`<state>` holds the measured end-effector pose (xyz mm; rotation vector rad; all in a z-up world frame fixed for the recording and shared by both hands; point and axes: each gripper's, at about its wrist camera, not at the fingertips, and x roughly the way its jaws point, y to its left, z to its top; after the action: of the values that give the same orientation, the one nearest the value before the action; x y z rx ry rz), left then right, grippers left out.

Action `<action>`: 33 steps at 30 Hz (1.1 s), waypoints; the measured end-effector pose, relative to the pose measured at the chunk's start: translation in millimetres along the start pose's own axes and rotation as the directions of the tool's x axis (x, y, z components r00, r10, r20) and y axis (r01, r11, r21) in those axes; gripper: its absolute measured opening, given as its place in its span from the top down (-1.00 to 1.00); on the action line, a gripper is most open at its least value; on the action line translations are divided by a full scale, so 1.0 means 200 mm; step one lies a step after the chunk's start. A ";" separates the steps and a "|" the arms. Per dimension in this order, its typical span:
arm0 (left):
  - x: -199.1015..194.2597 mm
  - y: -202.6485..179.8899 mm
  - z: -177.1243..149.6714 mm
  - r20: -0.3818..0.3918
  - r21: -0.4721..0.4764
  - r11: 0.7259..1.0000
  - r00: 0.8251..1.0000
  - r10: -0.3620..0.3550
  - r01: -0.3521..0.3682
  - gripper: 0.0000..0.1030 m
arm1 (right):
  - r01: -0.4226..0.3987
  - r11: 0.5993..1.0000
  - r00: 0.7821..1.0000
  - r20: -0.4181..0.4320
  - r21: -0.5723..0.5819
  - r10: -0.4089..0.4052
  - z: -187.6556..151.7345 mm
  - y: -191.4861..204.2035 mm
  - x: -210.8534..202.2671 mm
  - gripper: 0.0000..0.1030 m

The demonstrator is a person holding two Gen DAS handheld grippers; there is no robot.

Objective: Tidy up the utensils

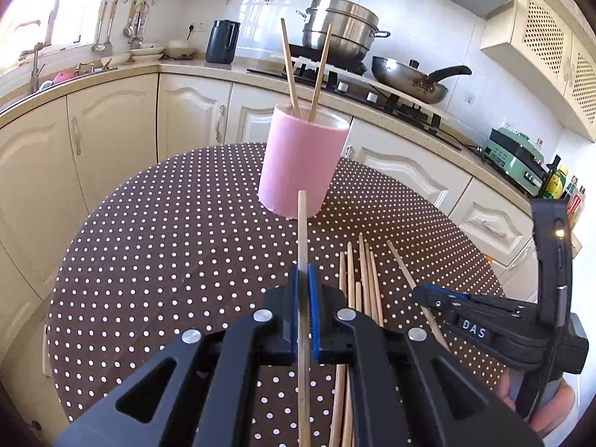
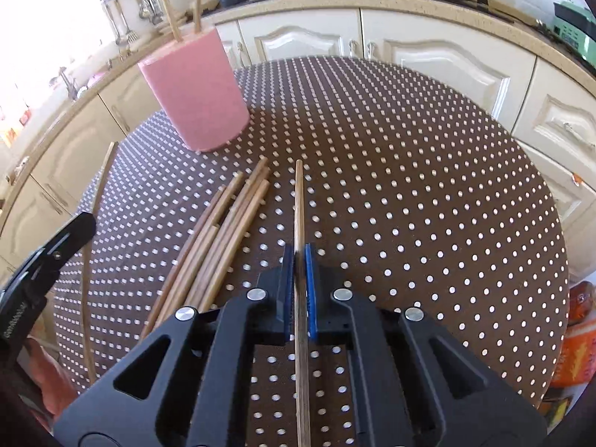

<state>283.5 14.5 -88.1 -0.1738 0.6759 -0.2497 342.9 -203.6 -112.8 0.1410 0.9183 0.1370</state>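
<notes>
A round table (image 1: 167,260) draped in a brown cloth with white polka dots is set in a kitchen of cream panelled cabinets (image 1: 111,130) under a speckled stone counter; a steel steamer pot (image 1: 341,26) and a wok (image 1: 409,78) with a black handle are seen on the hob beyond. Ahead of both pairs of fingers a pink cylindrical holder (image 1: 301,164) with a matte, slightly fuzzy wall is stood upright on the cloth, and two slim wooden chopsticks (image 1: 320,74) are leaned inside it. A loose bundle of chopsticks (image 2: 219,238), round and pale-grained, is laid flat on the cloth between the two grippers, just right of the left gripper (image 1: 305,279) and just left of the right gripper (image 2: 298,260). The blue-padded jaws of the left gripper are closed tight on a single chopstick (image 1: 302,231), which is pointed toward the holder. The right gripper's jaws are likewise clamped on another chopstick (image 2: 299,205), which is run straight forward over the dotted cloth.
</notes>
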 end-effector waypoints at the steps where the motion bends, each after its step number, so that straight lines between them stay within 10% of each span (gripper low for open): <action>1: -0.01 0.00 0.01 0.007 -0.002 1.000 1.000 0.002 -0.002 0.88 | -0.015 1.000 1.000 0.014 -0.002 0.015 0.01 0.01 -0.02 0.87; 33: -0.22 -0.10 0.51 0.315 0.026 0.999 0.949 0.011 -0.021 0.88 | -0.042 0.992 0.917 0.390 -0.116 0.084 0.37 0.27 -0.56 0.88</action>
<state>312.4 15.3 21.6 -0.1754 0.3558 -0.2101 331.3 -175.7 27.9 0.0957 0.5017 0.2084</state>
